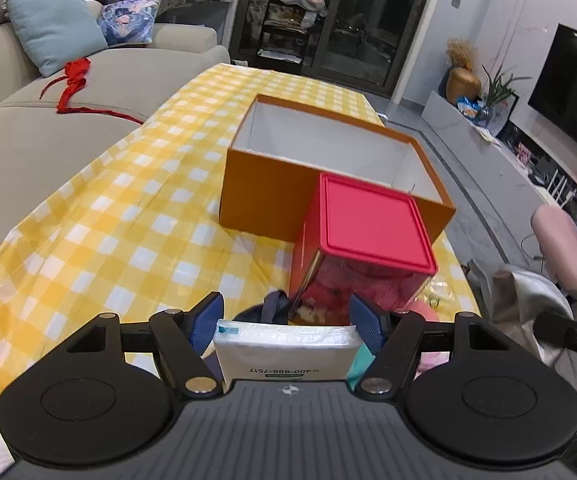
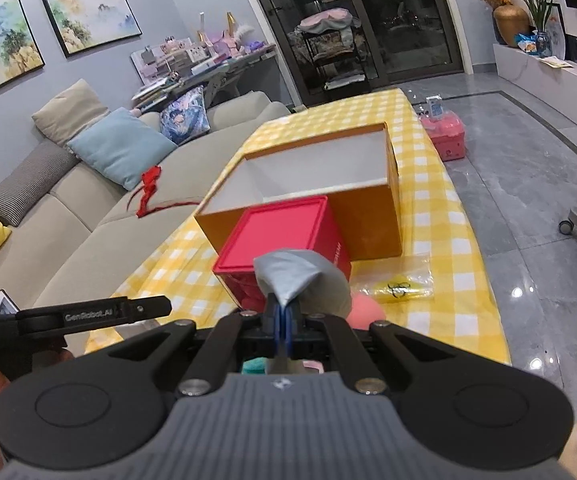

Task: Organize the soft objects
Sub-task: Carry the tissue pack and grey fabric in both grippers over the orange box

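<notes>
An open orange box (image 1: 328, 168) is seen in the middle of the left wrist frame, standing on the bench (image 1: 108, 220) with its yellow checked cloth, and its white inside appears empty in both views, so nothing is judged to have been packed yet. Just below and in front of it, touching or nearly touching its near wall, a red lidded box (image 1: 368, 236) is placed; soft pink contents are visible through its clear side. At the lower middle of that frame, the left gripper (image 1: 286, 320) is held with its fingers (image 1: 208, 314) spread wide on either side of a white tissue pack (image 1: 284, 350); the blue pads appear to press its ends, though firm contact cannot be confirmed. In the lower middle of the right wrist frame, the right gripper (image 2: 282, 320) is seen with its fingers pressed together on a corner of a grey cloth (image 2: 296, 276), which hangs bunched above them in front of the red box. A pink round thing (image 2: 364, 312) and a yellow plastic bag (image 2: 396, 286) lie on the bench at lower right, and teal and pink bits are glimpsed below the fingers. Both held items are judged still to be carried to the orange box; most of the sorting remains.
</notes>
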A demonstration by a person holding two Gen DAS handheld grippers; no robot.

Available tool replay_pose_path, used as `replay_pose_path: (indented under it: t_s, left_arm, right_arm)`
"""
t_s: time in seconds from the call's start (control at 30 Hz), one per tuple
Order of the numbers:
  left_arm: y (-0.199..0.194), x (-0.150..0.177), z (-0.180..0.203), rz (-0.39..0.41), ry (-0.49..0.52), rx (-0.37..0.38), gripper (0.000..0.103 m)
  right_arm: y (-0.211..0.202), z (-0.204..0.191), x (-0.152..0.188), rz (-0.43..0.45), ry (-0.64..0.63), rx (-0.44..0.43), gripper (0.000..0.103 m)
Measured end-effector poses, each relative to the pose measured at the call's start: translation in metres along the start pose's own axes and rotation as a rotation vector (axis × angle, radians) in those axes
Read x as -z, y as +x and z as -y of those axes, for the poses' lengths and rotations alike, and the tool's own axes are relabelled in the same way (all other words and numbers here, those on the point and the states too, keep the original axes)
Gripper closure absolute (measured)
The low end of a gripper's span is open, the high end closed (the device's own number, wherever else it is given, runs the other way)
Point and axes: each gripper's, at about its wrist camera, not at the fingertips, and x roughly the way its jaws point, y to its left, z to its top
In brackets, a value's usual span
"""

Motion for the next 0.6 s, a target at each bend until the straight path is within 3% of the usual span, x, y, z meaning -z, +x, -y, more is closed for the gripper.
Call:
replay_pose_path:
  t_s: [0.27,0.6]
  left_arm:
    - [-0.007,-0.025,-0.001,0.042,-0.054,-0.002,0.023]
    - [-0.008,-0.069,-0.005,0.154,-0.090,0.018,0.023]
  right_arm:
    - [-0.011,-0.010,-0.015,0.069,-0.001,-0.048,0.103]
    - [0.014,-0.032,-0.053,0.110,-0.069,-0.100,0.103]
